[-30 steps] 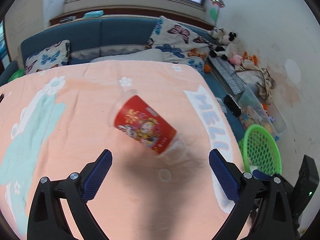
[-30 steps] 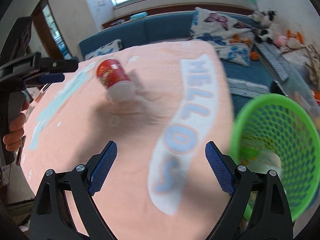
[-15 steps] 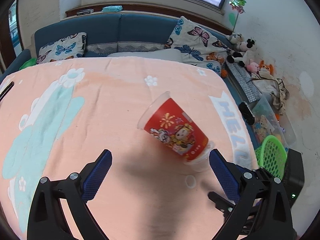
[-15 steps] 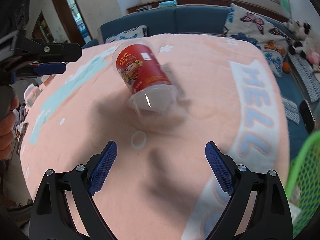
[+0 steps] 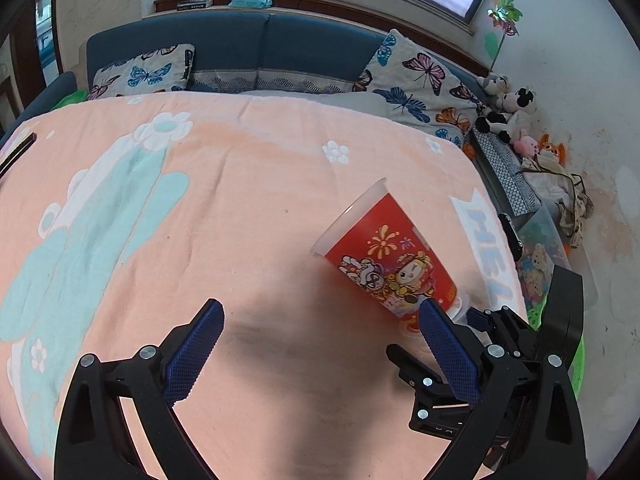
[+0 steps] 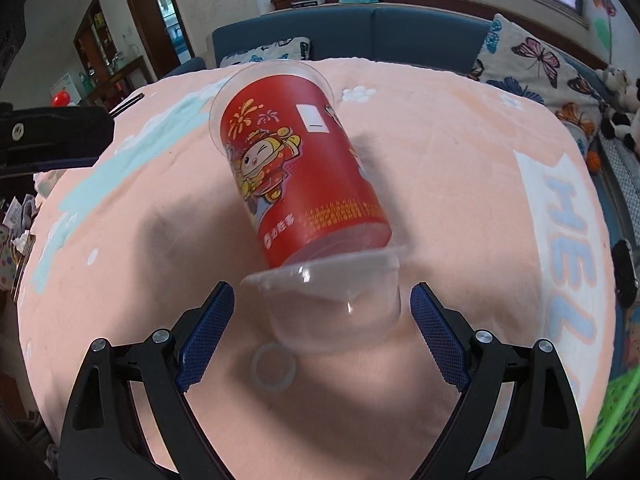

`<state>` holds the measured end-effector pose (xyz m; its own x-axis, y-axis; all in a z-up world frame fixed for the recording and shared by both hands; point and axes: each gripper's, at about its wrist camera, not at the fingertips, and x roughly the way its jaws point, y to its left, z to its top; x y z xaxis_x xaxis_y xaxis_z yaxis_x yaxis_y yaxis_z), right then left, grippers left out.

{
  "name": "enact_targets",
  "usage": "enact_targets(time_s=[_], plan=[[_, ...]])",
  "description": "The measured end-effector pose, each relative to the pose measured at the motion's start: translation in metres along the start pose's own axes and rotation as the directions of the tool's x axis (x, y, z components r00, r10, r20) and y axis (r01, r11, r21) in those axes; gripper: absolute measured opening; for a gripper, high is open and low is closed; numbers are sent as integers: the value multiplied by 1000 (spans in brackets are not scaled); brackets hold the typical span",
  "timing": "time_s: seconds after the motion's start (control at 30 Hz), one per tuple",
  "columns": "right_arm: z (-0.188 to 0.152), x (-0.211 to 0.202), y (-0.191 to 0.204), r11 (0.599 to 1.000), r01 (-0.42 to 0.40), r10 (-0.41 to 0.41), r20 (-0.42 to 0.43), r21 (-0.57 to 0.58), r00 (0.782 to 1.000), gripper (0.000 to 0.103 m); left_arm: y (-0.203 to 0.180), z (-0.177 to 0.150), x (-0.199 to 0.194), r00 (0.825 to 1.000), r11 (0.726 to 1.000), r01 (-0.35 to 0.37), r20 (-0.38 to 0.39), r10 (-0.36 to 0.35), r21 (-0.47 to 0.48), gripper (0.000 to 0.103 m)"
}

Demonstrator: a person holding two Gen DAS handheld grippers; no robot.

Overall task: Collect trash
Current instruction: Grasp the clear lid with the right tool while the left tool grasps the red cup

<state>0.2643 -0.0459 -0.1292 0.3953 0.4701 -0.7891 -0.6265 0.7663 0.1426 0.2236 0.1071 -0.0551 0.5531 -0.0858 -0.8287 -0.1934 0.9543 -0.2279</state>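
Observation:
A red printed cup lies on its side on the peach blanket, with its clear rim pointing away. A clear plastic piece caps its near end. My right gripper is open, and that clear end sits between its blue pads without touching them. Just below lies a small white ring. My left gripper is open and empty, low over the blanket. There the cup lies just beyond its right finger. The right gripper's black body shows behind that finger.
A green mesh basket stands off the blanket's right edge, also seen as the basket behind the right gripper. A blue sofa with butterfly cushions runs along the back. Plush toys and a clear bin line the right wall.
My right gripper swung left from the basket and closed in on the cup, whose clear end now sits between its fingers. In the left view the cup drifted right and the right gripper appeared.

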Motion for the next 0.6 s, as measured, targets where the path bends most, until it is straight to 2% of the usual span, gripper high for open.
enact_targets(time_s=[0.13,0.27,0.4,0.6], plan=[[0,5,-1,1000,-3,3,6,1,1000,82,1,1,10,1000,1000,6,-18,-6,-16,94],[-5,1,-2,1000,19,-18,24,-15,1000,63,-4,-2,17,999,1000,10,-32,-11,-18,94],[-8,-7,-7,999,-13,12,42,31,999,62,-8,-4,22,999,1000,17,-43,-17,-17,94],[-17,-33,-4,999,-38,37,69,23,997,62,-15,1,30,995,994,77,-60,-82,-82,94]])
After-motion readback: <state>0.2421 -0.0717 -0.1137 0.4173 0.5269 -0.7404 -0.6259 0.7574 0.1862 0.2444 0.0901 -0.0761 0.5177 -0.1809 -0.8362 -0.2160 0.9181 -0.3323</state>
